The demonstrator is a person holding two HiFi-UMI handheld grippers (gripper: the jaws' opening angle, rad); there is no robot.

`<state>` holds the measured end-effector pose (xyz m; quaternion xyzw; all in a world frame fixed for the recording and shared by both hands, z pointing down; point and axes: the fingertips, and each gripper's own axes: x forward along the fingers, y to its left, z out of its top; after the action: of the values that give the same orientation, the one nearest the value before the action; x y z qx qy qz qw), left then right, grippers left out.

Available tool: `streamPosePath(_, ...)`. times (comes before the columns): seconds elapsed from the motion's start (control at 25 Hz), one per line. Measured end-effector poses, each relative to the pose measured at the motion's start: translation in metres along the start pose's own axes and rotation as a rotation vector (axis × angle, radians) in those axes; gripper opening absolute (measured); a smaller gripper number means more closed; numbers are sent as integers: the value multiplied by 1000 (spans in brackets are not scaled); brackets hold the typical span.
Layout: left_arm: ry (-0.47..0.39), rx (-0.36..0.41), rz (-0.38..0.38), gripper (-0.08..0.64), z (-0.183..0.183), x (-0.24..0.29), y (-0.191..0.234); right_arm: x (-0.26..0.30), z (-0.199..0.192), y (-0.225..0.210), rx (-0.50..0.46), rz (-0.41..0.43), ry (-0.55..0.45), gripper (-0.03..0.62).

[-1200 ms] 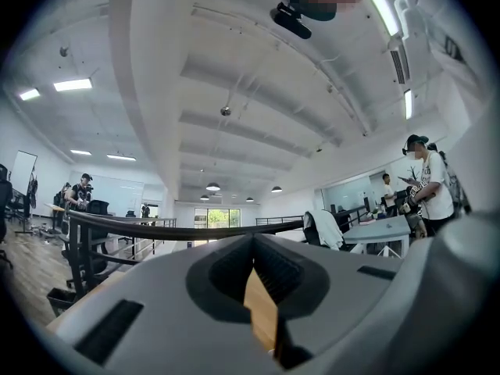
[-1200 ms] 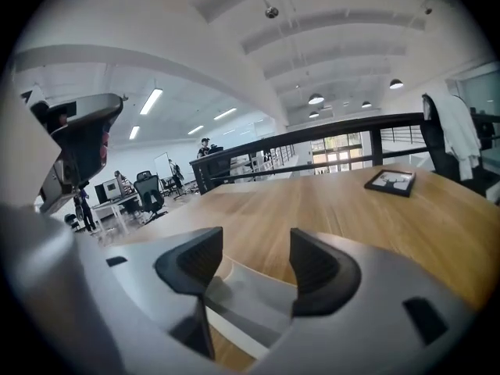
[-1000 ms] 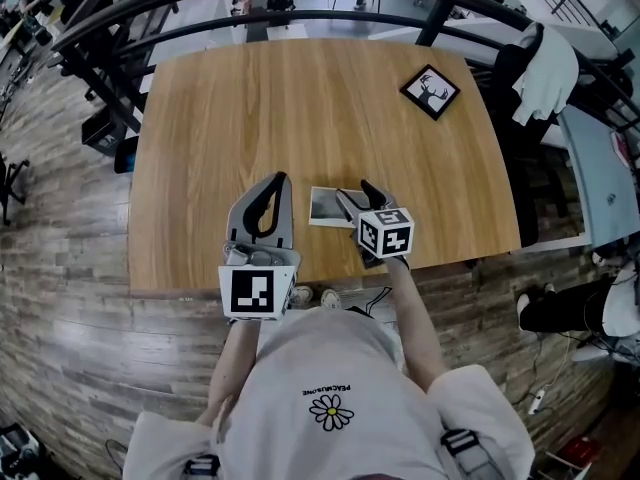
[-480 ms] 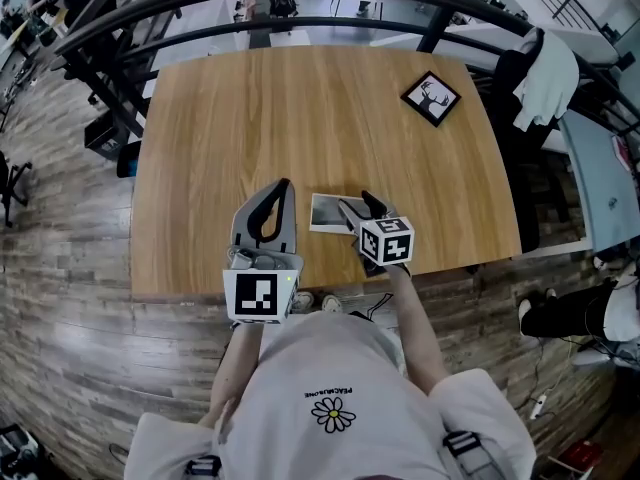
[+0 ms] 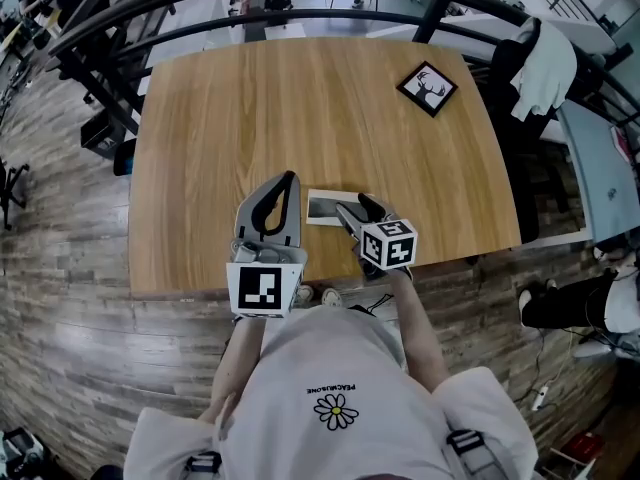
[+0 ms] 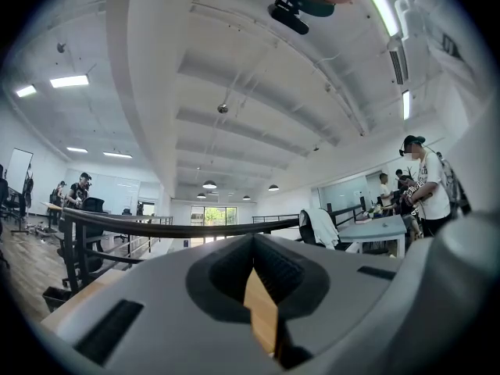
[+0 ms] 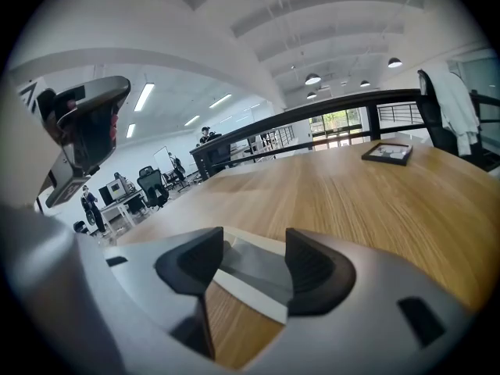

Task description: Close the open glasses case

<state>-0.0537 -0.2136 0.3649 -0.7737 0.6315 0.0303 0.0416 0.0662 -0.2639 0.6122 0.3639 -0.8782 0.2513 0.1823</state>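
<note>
Right gripper view: spread fingers (image 7: 314,268) of right gripper (image 7: 255,239) face flat grey-and-white glasses case (image 7: 262,273) just ahead, best folded squarely shut; left gripper (image 6: 251,244), fingers (image 6: 275,270) pressed together.

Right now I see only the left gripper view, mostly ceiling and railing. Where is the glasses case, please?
Observer: The glasses case lies flat on the table, just right of your left hand-held gripper.
Operator: And the other one?
Observer: The right hand-held gripper is at the case's right end, jaws apart.
Operator: Is anything else on the table?
Observer: Yes, a black-framed deer picture near the far right corner.
</note>
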Motion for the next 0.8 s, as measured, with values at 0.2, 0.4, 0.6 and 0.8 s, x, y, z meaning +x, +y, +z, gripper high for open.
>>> streamPosePath(0.2,31,7,-8,17,-10,1,-2,-10,-18,6,17,4,16,252)
streamPosePath(0.4,38,12,-3,17,-14,2,2,-13,-35,11,10,15,57,253)
streamPosePath(0.6,54,6,2,17,-19,3,2,-13,-59,12,33,14,104,252)
streamPosePath(0.8,52,14,2,17,-20,6,5,-10,-64,8,42,-2,110,238)
